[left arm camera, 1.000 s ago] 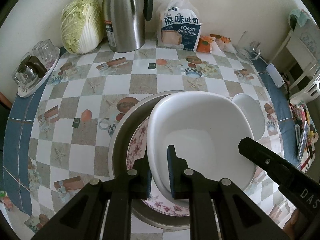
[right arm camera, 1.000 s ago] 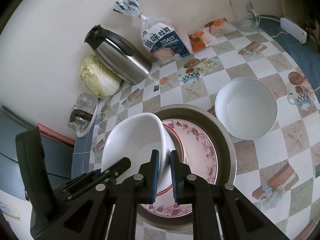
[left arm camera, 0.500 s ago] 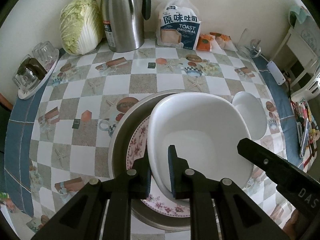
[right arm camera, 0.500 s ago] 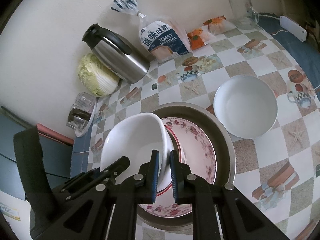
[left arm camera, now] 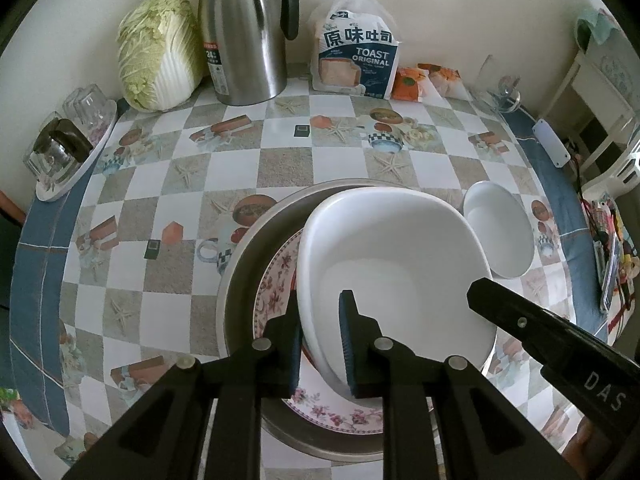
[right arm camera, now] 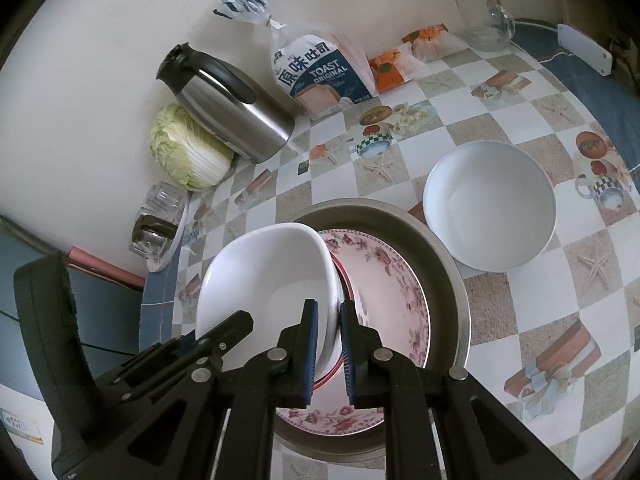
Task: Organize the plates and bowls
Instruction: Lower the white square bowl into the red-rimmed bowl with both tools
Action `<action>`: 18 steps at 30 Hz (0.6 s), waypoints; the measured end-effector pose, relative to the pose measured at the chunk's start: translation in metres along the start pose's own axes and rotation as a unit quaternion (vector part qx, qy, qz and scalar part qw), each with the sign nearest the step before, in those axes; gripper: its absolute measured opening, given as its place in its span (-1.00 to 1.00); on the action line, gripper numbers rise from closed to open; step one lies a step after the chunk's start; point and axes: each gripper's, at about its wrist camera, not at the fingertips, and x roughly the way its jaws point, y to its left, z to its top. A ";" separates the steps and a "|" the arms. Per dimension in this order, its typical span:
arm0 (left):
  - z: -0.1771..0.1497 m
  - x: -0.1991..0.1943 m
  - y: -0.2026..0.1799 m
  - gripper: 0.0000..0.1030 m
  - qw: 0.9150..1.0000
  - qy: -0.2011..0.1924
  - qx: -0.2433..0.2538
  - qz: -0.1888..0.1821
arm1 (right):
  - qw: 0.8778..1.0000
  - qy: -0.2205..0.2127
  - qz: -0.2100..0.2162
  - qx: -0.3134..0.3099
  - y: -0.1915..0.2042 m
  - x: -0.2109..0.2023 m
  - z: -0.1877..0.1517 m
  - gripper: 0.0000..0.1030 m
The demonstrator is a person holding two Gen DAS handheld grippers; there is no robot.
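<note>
Claws (left arm camera: 320, 338) (right arm camera: 329, 350) both clamped on white bowl (left arm camera: 396, 264); glass mug (right arm camera: 482, 16) clear only from right wrist.

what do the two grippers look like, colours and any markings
Both are matte black plastic. Left gripper and right gripper each have angular cut-out finger arms, silver pivot pins and dark blue ribbed pads. The right gripper's body bears white "DAS" lettering. No cables or sleeves show.

Home kitchen table (left arm camera: 280, 168), thermos (left arm camera: 244, 36), toast bag (left arm camera: 356, 56)
</note>
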 end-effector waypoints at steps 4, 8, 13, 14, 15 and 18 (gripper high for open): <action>0.000 0.000 0.002 -0.66 1.000 0.001 -0.004 -0.008 | 1.000 0.002 0.002 0.002 -0.002 0.002 0.000 -0.74; 0.001 -0.001 0.004 -0.66 1.000 0.003 -0.007 -0.012 | 1.000 0.003 0.002 0.003 -0.002 0.003 0.000 -0.74; 0.001 -0.003 0.005 -0.65 1.000 0.001 -0.009 -0.012 | 1.000 0.002 0.005 0.003 -0.003 0.003 0.000 -0.74; 0.001 -0.004 0.005 -0.65 1.000 -0.001 -0.010 -0.013 | 1.000 0.003 0.006 0.003 -0.004 0.004 0.000 -0.74; 0.002 -0.005 0.006 -0.63 1.000 -0.002 -0.011 -0.014 | 1.000 0.003 0.006 0.003 -0.004 0.004 -0.001 -0.74; 0.002 -0.007 0.008 -0.62 1.000 -0.003 -0.013 -0.016 | 1.000 0.005 0.005 0.003 -0.004 0.006 -0.001 -0.74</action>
